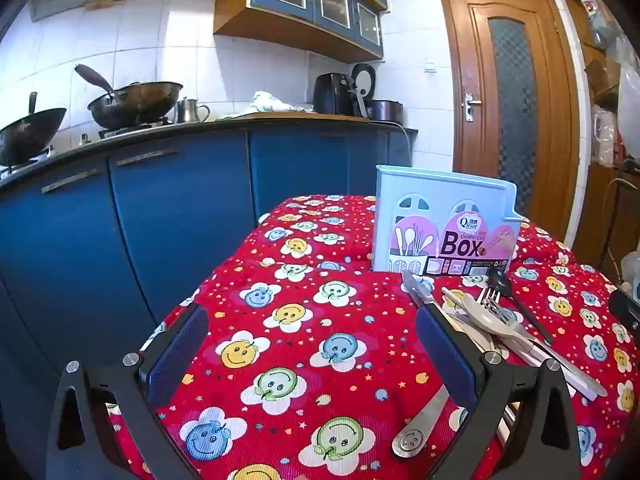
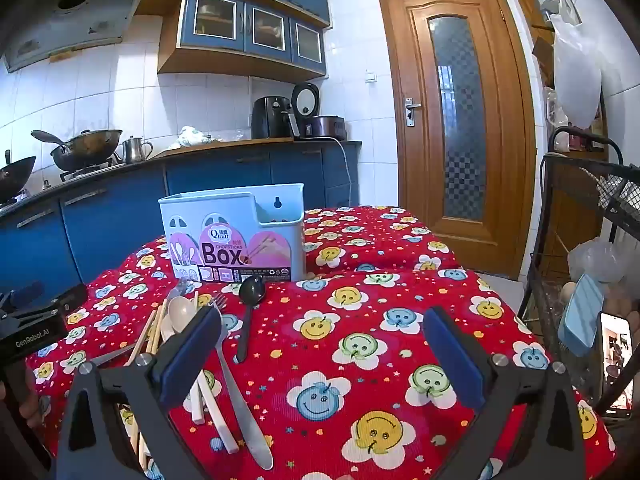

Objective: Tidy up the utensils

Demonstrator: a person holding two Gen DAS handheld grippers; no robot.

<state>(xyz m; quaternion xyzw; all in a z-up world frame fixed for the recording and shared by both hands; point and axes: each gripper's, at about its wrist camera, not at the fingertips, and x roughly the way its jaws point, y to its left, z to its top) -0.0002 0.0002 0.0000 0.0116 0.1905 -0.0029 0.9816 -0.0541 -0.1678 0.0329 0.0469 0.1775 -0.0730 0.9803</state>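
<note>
The left hand-held gripper [image 1: 312, 352] hangs above the desk [image 1: 320, 320] with its jaws spread wide and nothing between them; only the red smiley-flower cloth shows in the gap. Its right finger [image 1: 448, 356] stands just in front of the pile of utensils [image 1: 500, 320], which lies to the right of that gripper. The right hand-held gripper [image 2: 320, 344] is likewise wide apart and holds nothing. Its left finger [image 2: 192, 352] overlaps the pile in the right wrist view; whether it touches anything there I cannot tell.

The pile is a loose heap on the cloth: a white spoon [image 2: 180, 312], a metal fork [image 2: 218, 304], wooden chopsticks [image 2: 154, 330], a knife [image 1: 416, 290] with its tip pointing toward the box, and a long metal handle [image 2: 244, 408] running toward the camera. A black spoon [image 2: 251, 292] lies at the right edge of the heap, bowl toward the box. In the left wrist view a metal handle with a smiley face on its end [image 1: 412, 438] pokes out under the right finger.

Just behind the utensils stands the pale blue chopsticks box [image 2: 276, 208], upright, with a pink label on its front and a lower compartment on its right end.

Beyond the desk are blue cabinets, a wok [image 1: 136, 102] on the stove and a wooden door [image 2: 460, 120].
</note>
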